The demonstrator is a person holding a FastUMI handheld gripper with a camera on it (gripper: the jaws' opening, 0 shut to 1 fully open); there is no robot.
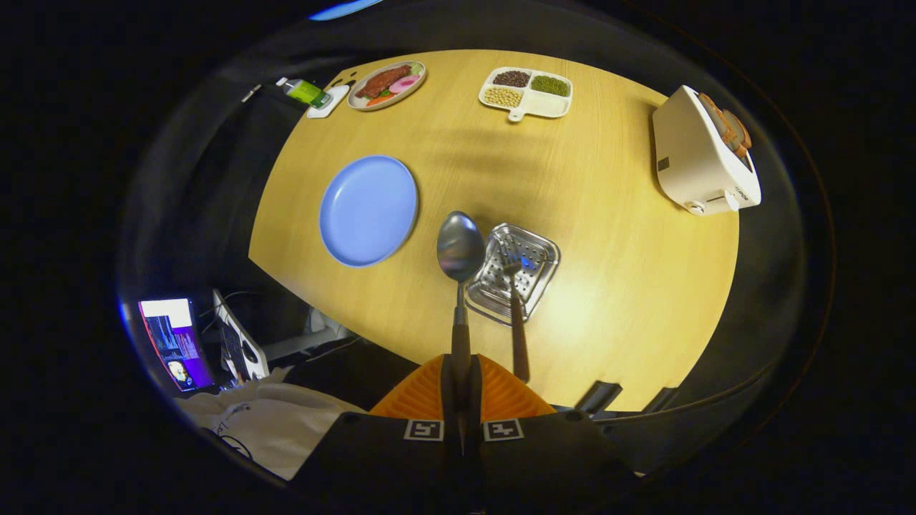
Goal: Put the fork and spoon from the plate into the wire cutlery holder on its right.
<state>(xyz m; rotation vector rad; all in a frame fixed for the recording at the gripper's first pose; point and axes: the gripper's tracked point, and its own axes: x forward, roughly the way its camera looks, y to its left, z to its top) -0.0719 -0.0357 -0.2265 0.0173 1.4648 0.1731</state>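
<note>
spoon (461,250) handle end hidden in gripper (461,386), fork (517,315) tines blurred inside wire cutlery holder (533,275)

Plate (368,210) left of holder (521,272), fork (517,322) in holder, toaster (705,154) far right.

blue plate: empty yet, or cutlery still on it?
Empty. The blue plate shows bare surface. The spoon is clamped in the shut tool, and the fork already stands in the wire holder.

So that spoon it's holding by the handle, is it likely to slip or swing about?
The spoon looks like stiff polished metal, so it probably won't bend. The gripper pinches only the handle's end, so the heavier bowl might pivot. Its smooth surface may slide if the grip loosens.
</note>
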